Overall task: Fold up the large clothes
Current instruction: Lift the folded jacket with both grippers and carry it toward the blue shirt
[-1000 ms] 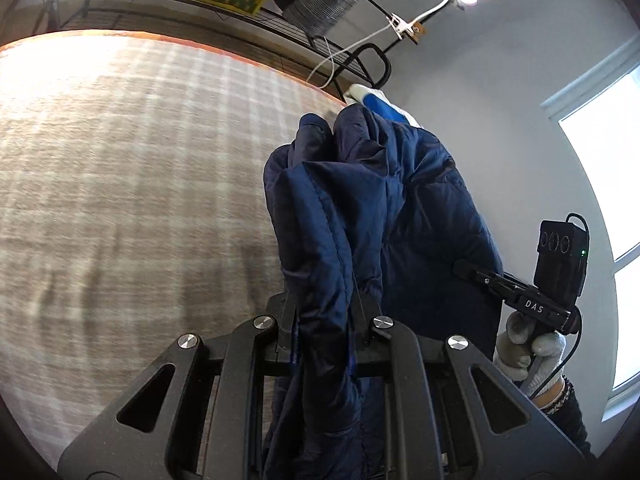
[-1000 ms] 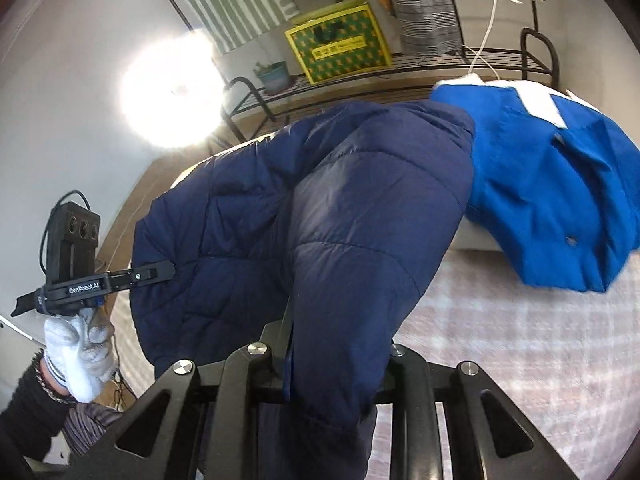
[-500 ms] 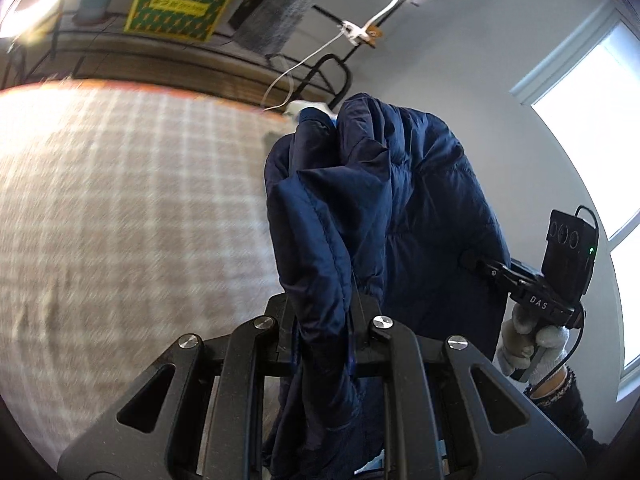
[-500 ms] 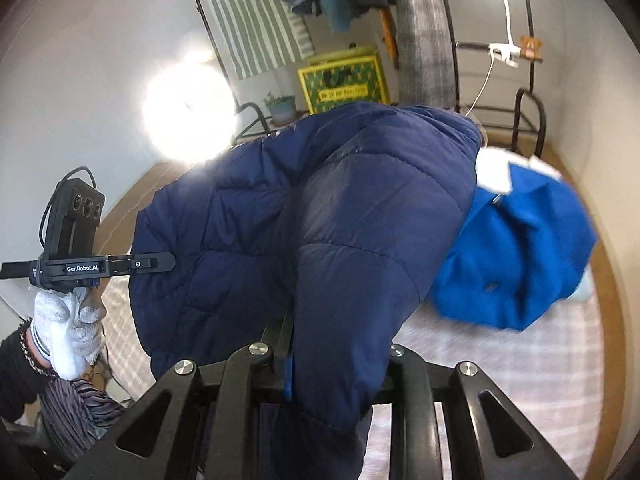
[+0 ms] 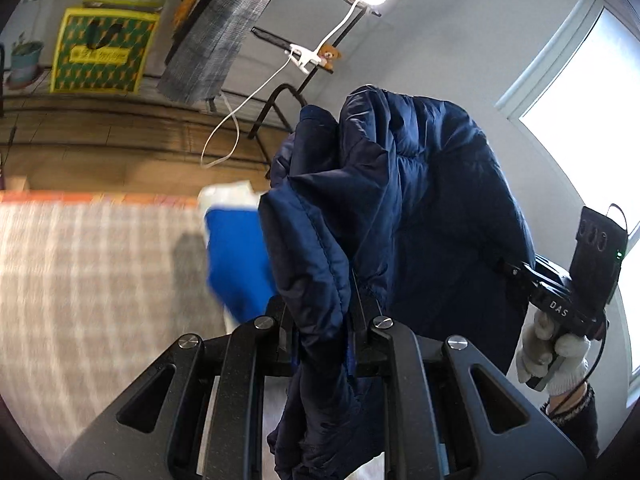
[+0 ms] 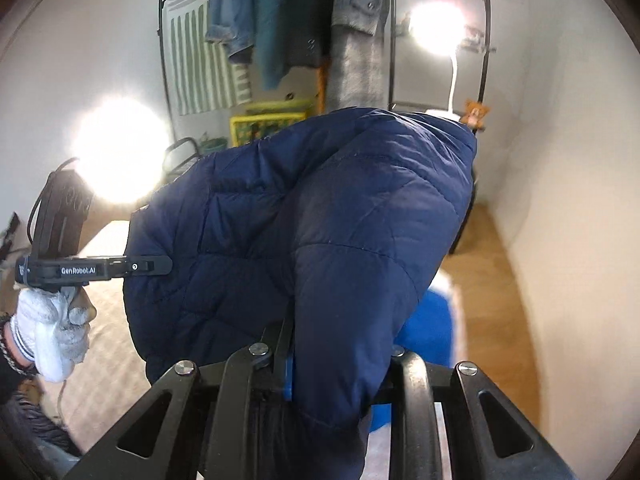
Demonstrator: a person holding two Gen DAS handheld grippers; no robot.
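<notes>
A navy quilted puffer jacket [image 5: 400, 208] hangs in the air between my two grippers, above the plaid-covered bed [image 5: 88, 280]. My left gripper [image 5: 322, 308] is shut on one edge of it. My right gripper [image 6: 332, 344] is shut on another edge of the same jacket [image 6: 320, 216], and the fabric drapes over its fingers and hides them. Each gripper shows in the other's view, held by a white-gloved hand: the right one [image 5: 560, 300] at the far right, the left one [image 6: 100, 268] at the far left.
A bright blue and white garment [image 5: 236, 256] lies on the bed behind the jacket; it also shows in the right wrist view [image 6: 432, 324]. A black clothes rack [image 6: 280, 20] with hanging clothes, a yellow-green box [image 5: 100, 56] and lamps stand beyond. Wooden floor [image 6: 488, 272] lies to the right.
Both grippers have lifted and tilted upward with the jacket. The bed has dropped lower in view; the rack, wall and window now fill more of it.
</notes>
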